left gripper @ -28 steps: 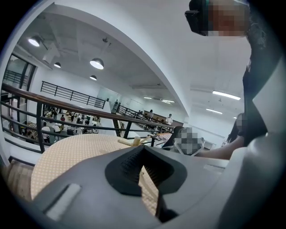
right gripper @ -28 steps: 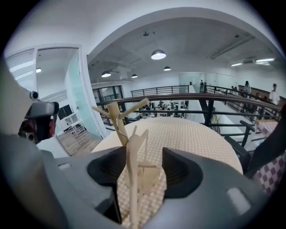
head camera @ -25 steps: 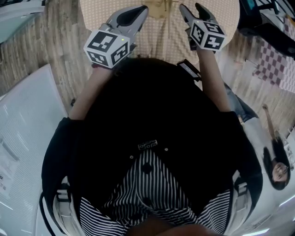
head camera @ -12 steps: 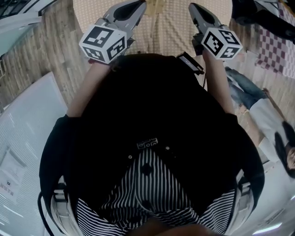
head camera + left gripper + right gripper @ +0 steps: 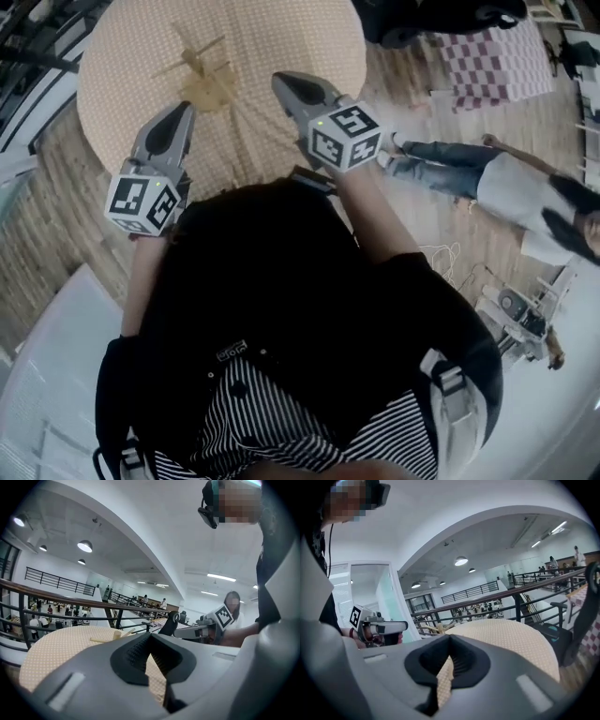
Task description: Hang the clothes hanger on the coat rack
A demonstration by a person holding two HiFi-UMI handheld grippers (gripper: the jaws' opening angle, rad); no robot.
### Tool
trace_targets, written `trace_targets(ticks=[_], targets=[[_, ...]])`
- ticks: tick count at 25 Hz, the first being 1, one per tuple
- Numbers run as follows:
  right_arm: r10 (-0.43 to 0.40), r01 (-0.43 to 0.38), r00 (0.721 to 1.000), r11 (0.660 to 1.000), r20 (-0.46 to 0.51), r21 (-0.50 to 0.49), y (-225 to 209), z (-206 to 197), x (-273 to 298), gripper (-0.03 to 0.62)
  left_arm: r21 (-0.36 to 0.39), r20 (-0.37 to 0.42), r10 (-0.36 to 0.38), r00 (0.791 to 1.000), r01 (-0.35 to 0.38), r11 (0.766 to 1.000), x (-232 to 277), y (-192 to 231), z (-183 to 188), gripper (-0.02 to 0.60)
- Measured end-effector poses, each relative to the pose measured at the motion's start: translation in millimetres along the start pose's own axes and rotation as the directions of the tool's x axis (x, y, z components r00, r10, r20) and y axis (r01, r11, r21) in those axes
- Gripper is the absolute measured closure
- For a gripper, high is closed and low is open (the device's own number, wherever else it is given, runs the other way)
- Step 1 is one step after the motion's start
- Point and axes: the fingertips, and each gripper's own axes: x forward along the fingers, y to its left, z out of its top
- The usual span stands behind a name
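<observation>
A pale wooden coat rack with pegs sticking out stands on a round beige dotted surface; I see it from above. The left gripper view shows its pegs beyond the jaws, and the right gripper view shows them too. My left gripper hovers just below and left of the rack, shut and empty. My right gripper is to the rack's right, also shut with nothing between its jaws. No clothes hanger shows in any view.
A person is on the wooden floor at the right, near a checkered mat and a black chair. A dark railing runs behind the round surface. A white surface lies at lower left.
The right gripper's jaws, open a second ago, have shut on nothing. Both grippers now sit lower and further left in the head view, and the wooden rack has come into sight.
</observation>
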Motion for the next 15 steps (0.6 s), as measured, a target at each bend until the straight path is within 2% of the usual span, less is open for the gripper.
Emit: trace_targets(ticks=[2,7,15], targets=[[-0.018,0.018,1.0,1.0,-0.012,-0.008,-3,2,-7,0.594,-0.003,-0.004,-0.028,1.0,0.028,1.0,12,-4,4,0.577],[-0.046,0.046,0.998,0.999,-0.033,0.02,-35,-4,-48,0.594,-0.005,-0.013,-0.106,0.994,0.106,0.994,61,-51,8,0.577],[-0.055,0.055,0.998,0.998,-0.034,0.001,-26,-9,-67,0.594,-0.003,0.008,-0.213,0.977,0.213,0.977,82,-94,7,0.578]])
